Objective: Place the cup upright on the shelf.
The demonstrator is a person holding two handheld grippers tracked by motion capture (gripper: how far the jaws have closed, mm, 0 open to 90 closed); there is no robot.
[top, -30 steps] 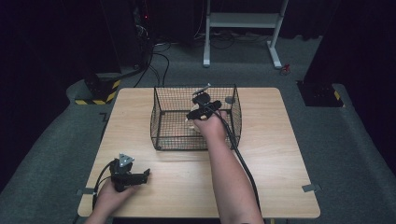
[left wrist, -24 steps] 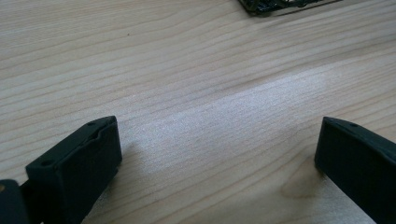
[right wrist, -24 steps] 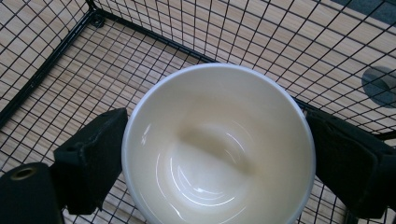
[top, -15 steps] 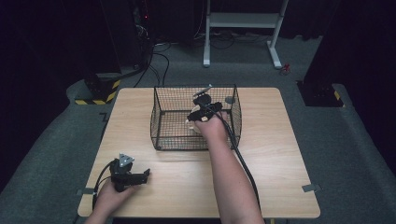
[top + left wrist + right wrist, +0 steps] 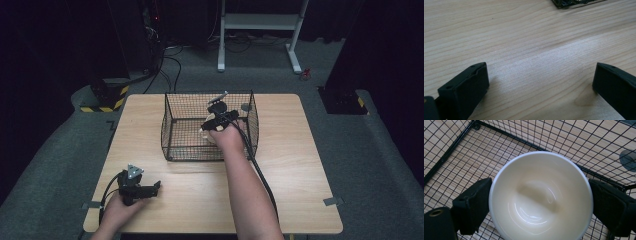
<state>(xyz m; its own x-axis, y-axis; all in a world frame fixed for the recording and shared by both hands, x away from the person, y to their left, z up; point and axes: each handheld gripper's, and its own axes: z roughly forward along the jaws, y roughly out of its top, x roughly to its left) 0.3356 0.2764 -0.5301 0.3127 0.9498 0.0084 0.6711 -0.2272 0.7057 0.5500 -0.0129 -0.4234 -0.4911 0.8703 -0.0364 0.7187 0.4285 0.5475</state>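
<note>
A cream-white bowl (image 5: 541, 197) sits inside the black wire basket (image 5: 172, 125); the table (image 5: 295, 150) around the basket is pale wood with fine grain.

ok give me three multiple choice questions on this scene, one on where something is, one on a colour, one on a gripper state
1. Where is the bowl?
A. inside the wire basket
B. on the bare table beside the left gripper
C. on the floor

2. What colour is the bowl?
A. red
B. cream white
C. blue

3. How does the left gripper stand?
A. shut on the bowl
B. shut on a spoon
C. open over the table

Answers:
1 A, the right gripper view shows black mesh around and beneath the bowl.
2 B, its glossy inside is cream white.
3 C, its fingers stand wide apart with nothing but wood between them.
</note>
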